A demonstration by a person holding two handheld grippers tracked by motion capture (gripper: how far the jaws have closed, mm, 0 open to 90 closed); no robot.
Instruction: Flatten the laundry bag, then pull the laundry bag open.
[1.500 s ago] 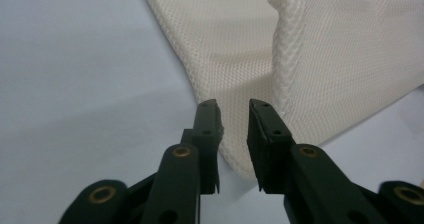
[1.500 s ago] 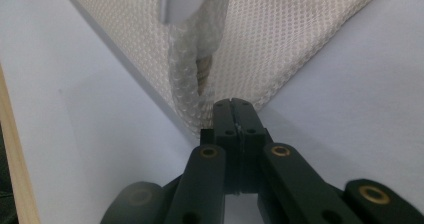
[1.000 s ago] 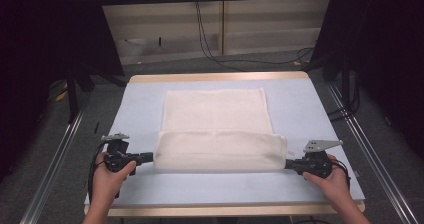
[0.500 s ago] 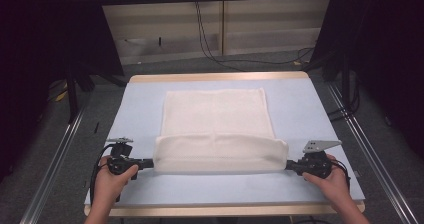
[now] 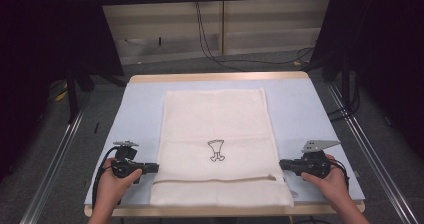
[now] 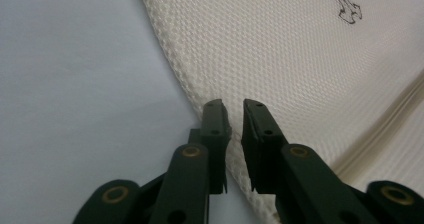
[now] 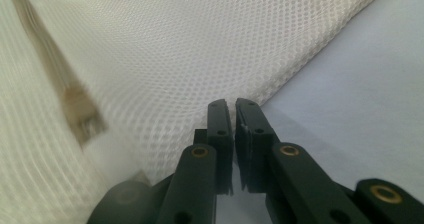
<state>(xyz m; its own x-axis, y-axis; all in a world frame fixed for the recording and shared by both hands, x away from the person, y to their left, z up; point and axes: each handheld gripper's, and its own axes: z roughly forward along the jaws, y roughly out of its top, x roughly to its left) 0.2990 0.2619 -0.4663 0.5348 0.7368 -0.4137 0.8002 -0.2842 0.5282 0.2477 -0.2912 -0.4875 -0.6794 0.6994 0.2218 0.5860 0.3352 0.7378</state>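
Mesh bag [image 5: 215, 149] spread flat near counter's [image 5: 300, 104] front edge; left tool [image 5: 150, 167] and right tool [image 5: 286, 165], just opening, slightly parted at its side edges, gripping nothing, apparently releasing it.

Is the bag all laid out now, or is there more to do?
Mostly done: the cream mesh bag lies flat and unfolded on the pale blue table, its small black drawing up. In hand: the left claw and right claw, at its side edges, have just been opening. Left: pulling the claws away.
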